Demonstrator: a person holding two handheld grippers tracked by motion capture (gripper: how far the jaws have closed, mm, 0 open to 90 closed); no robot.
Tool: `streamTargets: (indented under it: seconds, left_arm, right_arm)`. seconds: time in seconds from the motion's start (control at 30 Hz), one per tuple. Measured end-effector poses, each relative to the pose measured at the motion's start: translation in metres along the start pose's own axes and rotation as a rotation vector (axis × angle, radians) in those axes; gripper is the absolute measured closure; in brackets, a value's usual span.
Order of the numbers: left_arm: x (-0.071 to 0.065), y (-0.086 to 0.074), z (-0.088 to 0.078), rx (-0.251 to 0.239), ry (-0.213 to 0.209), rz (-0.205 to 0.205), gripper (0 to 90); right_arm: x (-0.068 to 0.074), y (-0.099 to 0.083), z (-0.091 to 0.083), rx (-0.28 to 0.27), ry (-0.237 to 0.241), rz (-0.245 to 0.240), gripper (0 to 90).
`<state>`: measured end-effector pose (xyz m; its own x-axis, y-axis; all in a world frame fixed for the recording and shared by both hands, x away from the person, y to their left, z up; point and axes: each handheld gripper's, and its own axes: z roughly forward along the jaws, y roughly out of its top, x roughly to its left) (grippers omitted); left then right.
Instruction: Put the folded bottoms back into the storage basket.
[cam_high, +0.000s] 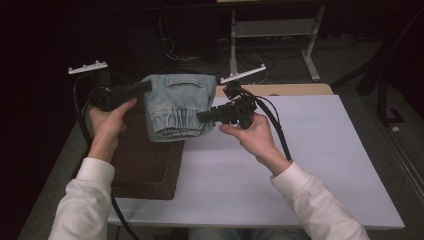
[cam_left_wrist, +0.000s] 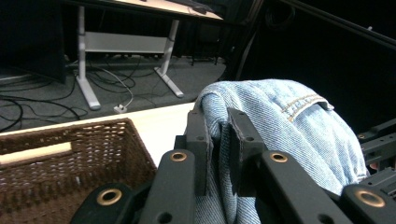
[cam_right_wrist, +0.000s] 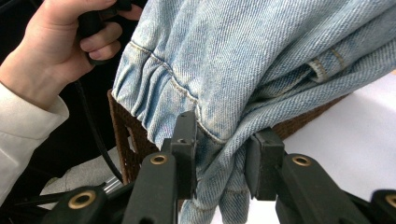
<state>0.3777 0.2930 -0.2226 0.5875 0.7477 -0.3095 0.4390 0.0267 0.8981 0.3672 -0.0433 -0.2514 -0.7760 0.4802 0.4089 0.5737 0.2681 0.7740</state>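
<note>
Folded jeans (cam_high: 177, 106) hang between 2 grippers, long axis left-right, directly above basket (cam_high: 145, 165). Left gripper (cam_high: 142, 87) clamped on far-left edge; right gripper (cam_high: 204, 116) clamped on near-right bunch.

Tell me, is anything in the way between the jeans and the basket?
Nothing visible. The folded jeans hang between the left gripper and right gripper, both clamped on the denim, over the basket's far end. The basket interior visible in the left gripper view looks empty.
</note>
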Motion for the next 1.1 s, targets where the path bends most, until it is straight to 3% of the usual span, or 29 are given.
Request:
streamTargets:
  seconds: [0.83, 0.97, 1.1]
  left_arm:
    - [0.036, 0.005, -0.025, -0.012, 0.08, -0.016, 80.1]
    - [0.041, 0.003, -0.027, -0.016, 0.109, 0.002, 80.1]
    - [0.05, -0.001, -0.03, -0.011, 0.122, -0.007, 80.1]
  right_arm:
    - [0.01, 0.022, 0.047, 0.001, 0.027, -0.016, 67.7]
    - [0.011, 0.023, 0.056, -0.005, 0.031, -0.014, 67.7]
    - [0.01, 0.023, 0.067, -0.001, 0.038, -0.006, 67.7]
